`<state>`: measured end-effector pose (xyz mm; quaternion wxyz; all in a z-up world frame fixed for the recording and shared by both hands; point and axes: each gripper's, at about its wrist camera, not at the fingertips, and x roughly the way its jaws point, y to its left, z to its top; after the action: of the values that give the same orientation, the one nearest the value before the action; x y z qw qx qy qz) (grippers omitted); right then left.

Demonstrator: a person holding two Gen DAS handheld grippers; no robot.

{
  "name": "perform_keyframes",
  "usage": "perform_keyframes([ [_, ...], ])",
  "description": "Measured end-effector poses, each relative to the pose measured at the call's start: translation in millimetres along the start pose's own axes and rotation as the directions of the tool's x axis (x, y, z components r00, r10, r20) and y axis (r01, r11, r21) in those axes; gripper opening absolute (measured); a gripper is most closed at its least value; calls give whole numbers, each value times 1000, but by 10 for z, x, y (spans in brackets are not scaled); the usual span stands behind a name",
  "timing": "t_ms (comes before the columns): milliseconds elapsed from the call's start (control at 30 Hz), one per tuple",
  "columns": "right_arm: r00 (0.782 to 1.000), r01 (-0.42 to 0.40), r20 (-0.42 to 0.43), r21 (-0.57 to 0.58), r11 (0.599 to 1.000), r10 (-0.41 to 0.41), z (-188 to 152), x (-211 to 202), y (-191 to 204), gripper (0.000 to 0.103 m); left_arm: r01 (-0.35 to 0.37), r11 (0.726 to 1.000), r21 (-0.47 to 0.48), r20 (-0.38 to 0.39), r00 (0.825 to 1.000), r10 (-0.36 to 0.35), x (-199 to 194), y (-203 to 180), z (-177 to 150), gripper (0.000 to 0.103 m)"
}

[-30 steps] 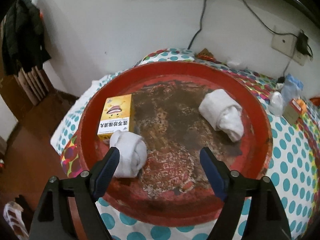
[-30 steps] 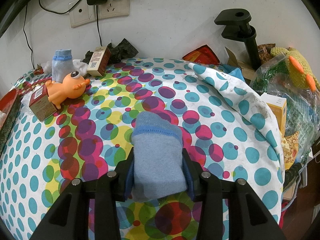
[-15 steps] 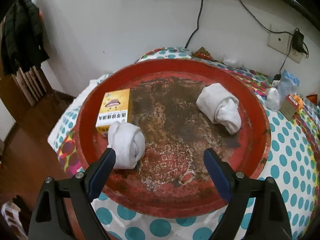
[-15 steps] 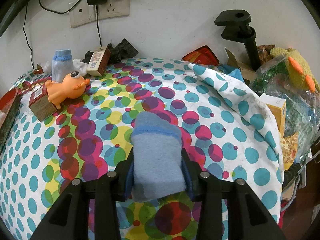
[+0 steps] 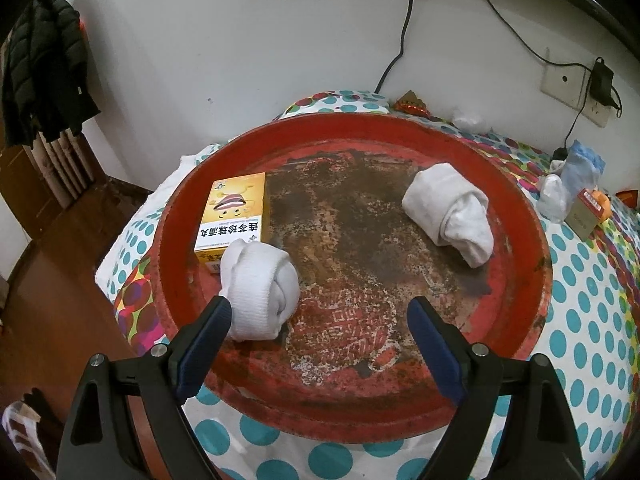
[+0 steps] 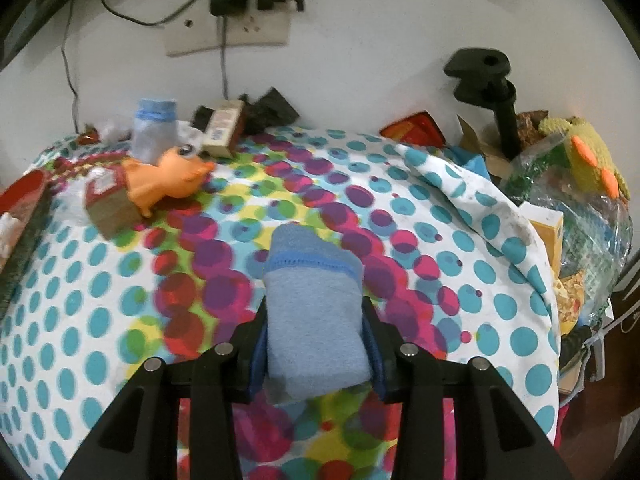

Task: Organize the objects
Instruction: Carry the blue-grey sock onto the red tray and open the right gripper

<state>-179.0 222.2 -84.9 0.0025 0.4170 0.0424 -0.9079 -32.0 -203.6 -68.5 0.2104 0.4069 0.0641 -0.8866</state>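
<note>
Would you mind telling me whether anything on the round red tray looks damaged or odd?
Yes: the red tray is badly worn, its paint flaked away to a dark, rusty-looking patch across most of the floor. The near white sock roll also sits against the corner of the yellow box. Nothing looks spilled.

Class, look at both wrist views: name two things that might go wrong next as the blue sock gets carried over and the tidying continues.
1. The right gripper pinches only the lower part of the soft blue sock; its upper part stands free above the fingers and may slip out.
2. The left gripper is open with one finger beside the near white sock roll, which may get nudged against the yellow box on the red tray.
</note>
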Motion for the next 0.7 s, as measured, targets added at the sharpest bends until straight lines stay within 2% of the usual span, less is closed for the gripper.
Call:
perform_keyframes([
  [333,992,-118,35,-78,990,121,117,-320,661,40,-4,1000,-3,4,1000,4,-2,14,8,89],
  [700,958,-275,24,-224,935,287,254,-606,1747,40,-7,1000,-22,-1,1000,7,20,80,27,89],
])
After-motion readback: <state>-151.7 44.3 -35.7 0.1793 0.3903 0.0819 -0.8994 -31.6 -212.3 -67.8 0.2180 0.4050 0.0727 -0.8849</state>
